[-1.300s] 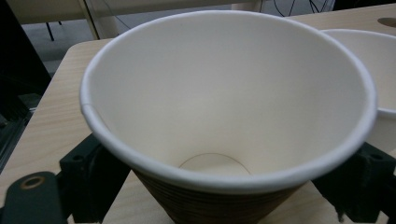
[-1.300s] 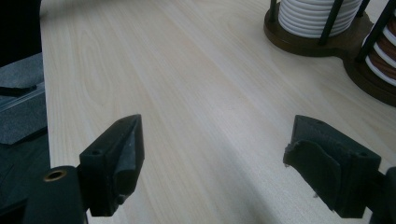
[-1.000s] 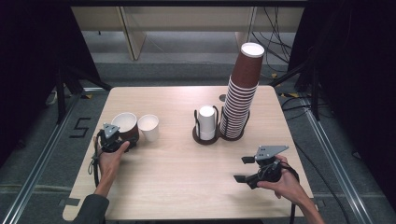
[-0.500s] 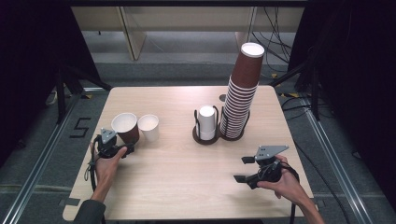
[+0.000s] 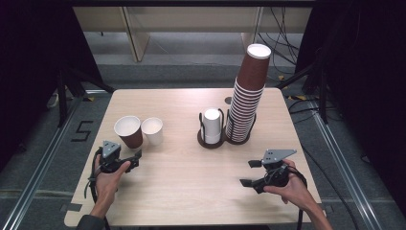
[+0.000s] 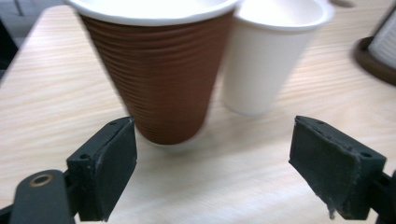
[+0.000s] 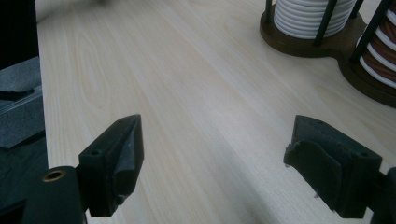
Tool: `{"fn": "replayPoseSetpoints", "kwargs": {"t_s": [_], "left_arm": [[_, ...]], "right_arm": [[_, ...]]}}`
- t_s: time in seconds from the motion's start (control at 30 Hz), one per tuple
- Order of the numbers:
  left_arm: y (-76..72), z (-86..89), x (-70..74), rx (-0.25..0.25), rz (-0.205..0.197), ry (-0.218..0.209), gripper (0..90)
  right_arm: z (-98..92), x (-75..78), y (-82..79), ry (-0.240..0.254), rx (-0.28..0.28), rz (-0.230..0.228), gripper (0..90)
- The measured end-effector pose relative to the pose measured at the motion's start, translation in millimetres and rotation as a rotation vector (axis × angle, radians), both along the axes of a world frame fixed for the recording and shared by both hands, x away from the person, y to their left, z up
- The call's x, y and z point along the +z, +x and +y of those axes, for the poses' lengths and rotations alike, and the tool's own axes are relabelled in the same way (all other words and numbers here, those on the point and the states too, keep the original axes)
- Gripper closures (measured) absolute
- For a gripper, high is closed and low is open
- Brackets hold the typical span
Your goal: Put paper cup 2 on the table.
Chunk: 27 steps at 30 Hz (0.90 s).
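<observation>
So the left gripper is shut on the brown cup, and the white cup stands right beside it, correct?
Not quite. The left gripper is open: in the left gripper view its jaws stand wide apart in front of the brown cup, gripping nothing. The white cup does stand right beside it.

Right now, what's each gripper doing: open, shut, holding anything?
Left gripper: open, empty, brown cup just ahead.
Right gripper: open, empty, over bare table.

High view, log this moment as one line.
left hand-held gripper: open, just short of brown cup | white cup: beside it | right hand-held gripper: open, empty | table
</observation>
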State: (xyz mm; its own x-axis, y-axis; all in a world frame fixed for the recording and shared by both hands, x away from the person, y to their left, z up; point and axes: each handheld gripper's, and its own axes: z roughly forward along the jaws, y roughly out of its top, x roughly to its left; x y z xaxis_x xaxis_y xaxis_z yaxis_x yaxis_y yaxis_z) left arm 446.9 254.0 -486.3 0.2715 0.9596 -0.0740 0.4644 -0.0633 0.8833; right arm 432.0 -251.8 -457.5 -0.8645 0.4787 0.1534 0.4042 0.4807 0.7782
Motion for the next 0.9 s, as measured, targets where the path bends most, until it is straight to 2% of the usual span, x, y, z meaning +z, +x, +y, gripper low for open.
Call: {"fn": "replayPoseSetpoints", "kwargs": {"t_s": [0.1, 0.13, 0.17, 0.27, 0.33, 0.43, 0.47, 0.5, 0.53, 0.57, 0.6, 0.63, 0.67, 0.8, 0.83, 0.87, 0.9], "left_arm": [[-9.5, -10.6, 2.2, -0.043, -0.021, -0.004, 14.8], [-13.8, -14.5, 3.7, -0.048, -0.016, -0.010, 14.8], [-17.4, -18.1, 4.8, -0.060, -0.016, -0.016, 14.8], [-26.4, -28.8, 8.0, -0.097, -0.028, -0.026, 14.8], [-31.1, -35.1, 10.0, -0.118, -0.029, -0.021, 14.8], [-36.6, -43.4, 11.2, -0.146, -0.047, -0.037, 14.8], [-39.5, -46.6, 11.9, -0.145, -0.044, -0.043, 14.7], [-42.5, -50.2, 12.7, -0.157, -0.044, -0.040, 14.7], [-42.5, -50.2, 12.7, -0.157, -0.044, -0.040, 14.8], [-46.4, -56.0, 12.8, -0.173, -0.057, -0.031, 14.8], [-46.4, -56.0, 12.8, -0.173, -0.057, -0.031, 14.8], [-49.8, -62.4, 12.4, -0.203, -0.067, -0.033, 14.8], [-52.1, -65.3, 12.5, -0.209, -0.069, -0.032, 14.8], [-57.8, -73.1, 12.7, -0.229, -0.068, -0.021, 14.7], [-58.5, -76.7, 10.7, -0.255, -0.090, -0.020, 14.7], [-58.5, -76.7, 10.7, -0.255, -0.090, -0.020, 14.7], [-61.3, -80.6, 9.3, -0.260, -0.089, -0.019, 14.8]], "right_arm": [[-0.2, 0.0, -0.3, -0.001, -0.008, -0.016, 18.8], [-0.5, 0.2, -0.5, 0.000, -0.009, -0.014, 18.7], [-0.2, 0.0, -1.5, 0.012, -0.014, 0.008, 18.7], [-1.0, 0.8, -2.4, 0.017, -0.028, 0.005, 17.8], [-1.4, 1.6, -2.8, 0.024, -0.026, -0.005, 17.6], [-1.7, 3.0, -5.3, 0.020, -0.031, -0.026, 16.8], [-0.7, 3.3, -7.6, 0.029, -0.040, -0.007, 16.6], [-0.7, 3.8, -8.9, 0.030, -0.044, -0.008, 16.5], [-1.0, 3.8, -8.6, 0.032, -0.035, -0.028, 16.3], [-1.2, 4.5, -9.7, 0.030, -0.037, -0.022, 15.9], [-1.4, 4.7, -10.0, 0.028, -0.043, -0.043, 15.8], [-1.0, 5.4, -13.2, 0.044, -0.054, -0.013, 15.8], [-1.8, 4.9, -12.0, 0.047, -0.040, -0.032, 15.8], [-0.1, 3.0, -16.7, 0.056, -0.053, -0.018, 15.8], [0.5, 1.8, -18.0, 0.051, -0.046, -0.033, 15.8], [1.0, 1.8, -19.4, 0.056, -0.043, -0.019, 15.8], [1.1, 1.5, -19.9, 0.050, -0.042, -0.041, 15.8]]}}
